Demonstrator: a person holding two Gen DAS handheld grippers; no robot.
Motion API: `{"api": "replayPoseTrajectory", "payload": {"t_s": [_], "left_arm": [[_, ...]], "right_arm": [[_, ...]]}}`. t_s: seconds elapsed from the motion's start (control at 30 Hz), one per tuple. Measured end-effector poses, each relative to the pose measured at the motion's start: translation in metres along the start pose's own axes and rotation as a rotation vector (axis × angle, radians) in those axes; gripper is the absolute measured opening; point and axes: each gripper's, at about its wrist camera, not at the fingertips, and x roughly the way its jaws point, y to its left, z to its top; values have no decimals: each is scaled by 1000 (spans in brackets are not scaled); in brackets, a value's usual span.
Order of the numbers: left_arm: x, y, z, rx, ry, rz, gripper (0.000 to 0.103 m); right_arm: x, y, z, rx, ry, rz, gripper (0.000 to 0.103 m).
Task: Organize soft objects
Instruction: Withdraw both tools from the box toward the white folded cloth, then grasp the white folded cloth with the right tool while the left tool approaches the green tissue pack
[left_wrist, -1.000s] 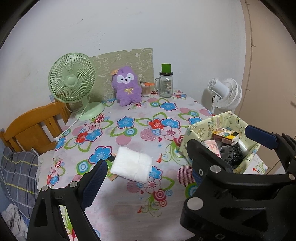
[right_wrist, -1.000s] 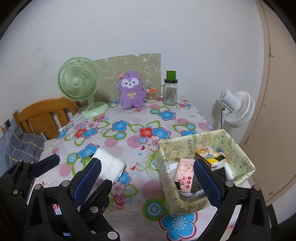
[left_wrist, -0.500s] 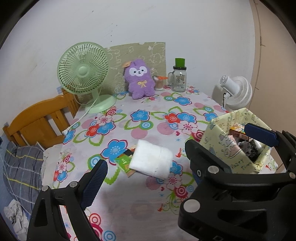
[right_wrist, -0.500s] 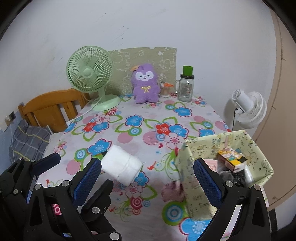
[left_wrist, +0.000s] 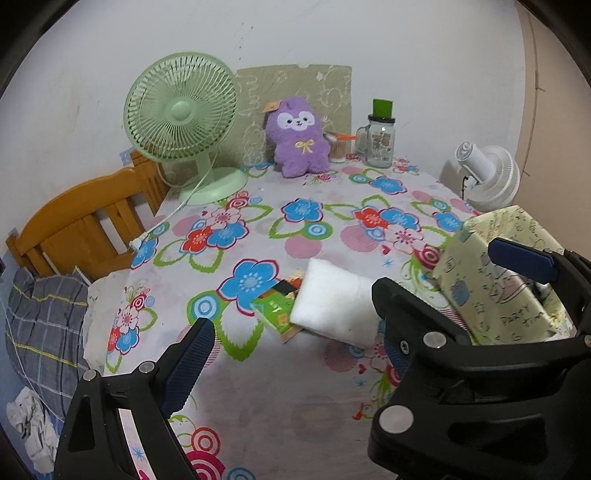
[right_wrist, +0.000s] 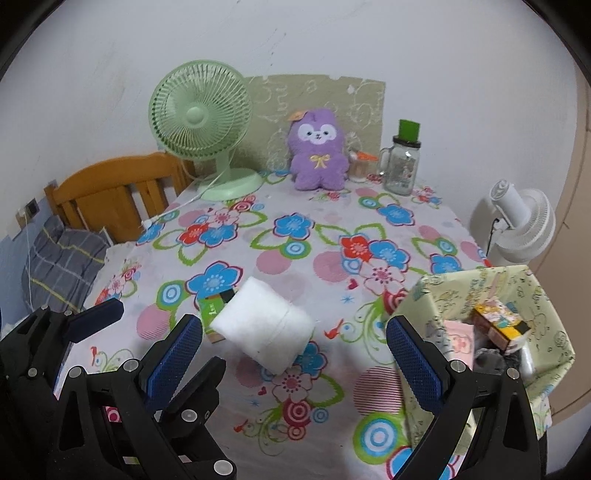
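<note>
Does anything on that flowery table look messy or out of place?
A few things. The white pad lies crooked on top of a green packet, half hiding it. The fabric bin at the table's right edge sags out of shape, crammed with boxes. The fan's cord trails off the left edge.

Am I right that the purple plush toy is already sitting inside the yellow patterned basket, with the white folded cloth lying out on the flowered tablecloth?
Not quite. The purple plush toy stands at the far end of the table against the wall, beside the green fan, not inside the yellow patterned basket. The right wrist view shows this. The white folded cloth does lie on the flowered tablecloth.
</note>
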Motion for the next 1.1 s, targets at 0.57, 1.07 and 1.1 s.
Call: {"api": "replayPoseTrajectory", "payload": {"t_s": [0.57,1.07,1.1], "left_arm": [[48,17,-6,-7,96,13,94],[73,20,-5,4,139,-4,94],[75,20,-5,8,141,-3,94]], "right_arm": [[52,13,-1,-44,73,41,101],[101,18,-1,-19,153,72,101],[103,18,-1,-17,155,75,101]]}}
